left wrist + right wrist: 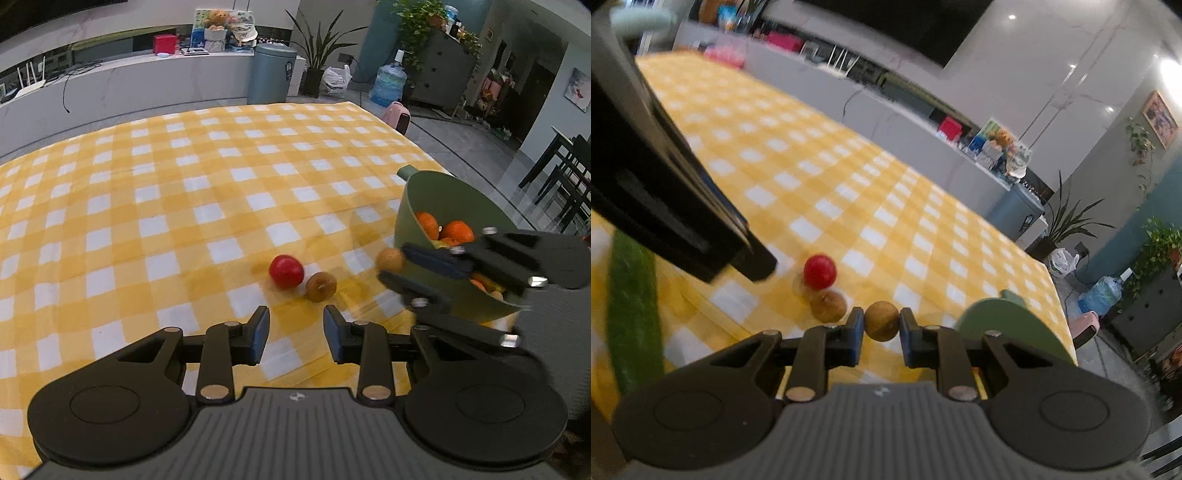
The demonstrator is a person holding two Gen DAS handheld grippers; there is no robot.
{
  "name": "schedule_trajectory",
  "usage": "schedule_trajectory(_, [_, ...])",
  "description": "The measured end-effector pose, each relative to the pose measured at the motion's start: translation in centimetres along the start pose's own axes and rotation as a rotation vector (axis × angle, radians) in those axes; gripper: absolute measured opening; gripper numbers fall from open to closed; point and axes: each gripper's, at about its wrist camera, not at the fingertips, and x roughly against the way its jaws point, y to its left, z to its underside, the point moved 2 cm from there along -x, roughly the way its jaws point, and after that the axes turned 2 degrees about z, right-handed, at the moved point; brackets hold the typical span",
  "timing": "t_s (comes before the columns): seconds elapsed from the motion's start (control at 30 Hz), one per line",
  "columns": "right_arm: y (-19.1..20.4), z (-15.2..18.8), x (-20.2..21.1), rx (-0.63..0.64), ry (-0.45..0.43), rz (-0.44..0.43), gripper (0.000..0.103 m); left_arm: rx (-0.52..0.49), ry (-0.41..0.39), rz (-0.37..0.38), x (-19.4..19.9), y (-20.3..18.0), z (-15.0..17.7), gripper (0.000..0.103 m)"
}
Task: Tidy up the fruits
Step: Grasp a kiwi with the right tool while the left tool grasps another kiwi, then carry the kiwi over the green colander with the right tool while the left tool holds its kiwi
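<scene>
1. Nearest to me in the right wrist view, my right gripper (882, 326) is clenched on a small round brown fruit (882, 320); both blue pads press its sides and it sits lifted clear of the yellow checked tablecloth (849, 177).
2. In the left wrist view, my left gripper (296, 332) is released: its jaws stand apart with nothing between them, only cloth below.
3. Just beyond the left fingertips a second brown fruit (321, 286) lies on the cloth, touching or almost touching the red fruit (286, 271) on its left.
4. The right wrist view shows the same pair, the red fruit (820, 271) behind the second brown fruit (828, 305), both a little left of my held one.
5. To the right in the left wrist view, the right gripper (391, 266) reaches in from the edge with the held fruit (389, 260) at its tip, just beside the wall of the green basket (406, 214).
6. That basket stands near the right edge of the table and holds several oranges (457, 230); I cannot make out the pieces lower down.
7. In the right wrist view only its green rim (997, 317) shows, right of my fingers.
8. A blurred green shape (631, 314) crosses the left edge of that view; I cannot tell what it is.
9. Farthest off, a grey bin (271, 74) and a potted plant (317, 48) stand beyond the table.
</scene>
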Motion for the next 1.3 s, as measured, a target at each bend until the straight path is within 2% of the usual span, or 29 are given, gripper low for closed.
schedule_trajectory(0.27, [-6.1, 1.2, 4.0, -0.256, -0.014, 0.017, 0.016, 0.024, 0.005, -0.015, -3.3, -2.4, -1.0, 0.039])
schedule_trajectory(0.57, [-11.3, 5.5, 3.8, -0.46, 0.082, 0.042, 0.016, 0.061, 0.029, -0.094, -6.3, -2.8, -0.7, 0.039])
schedule_trajectory(0.77, [-11.9, 6.7, 3.1, -0.503, 0.103, 0.029, 0.016, 0.071, 0.049, -0.121, -7.0, -3.1, -0.9, 0.039])
schedule_trajectory(0.9, [-11.9, 7.1, 2.2, -0.517, 0.126, 0.005, 0.017, 0.087, 0.062, -0.139, -7.4, -3.1, -1.1, 0.032])
schedule_trajectory(1.3, [-11.4, 7.7, 0.2, -0.516, 0.187, -0.024, 0.017, 0.119, 0.067, -0.115, -6.8, -2.9, -1.1, 0.03])
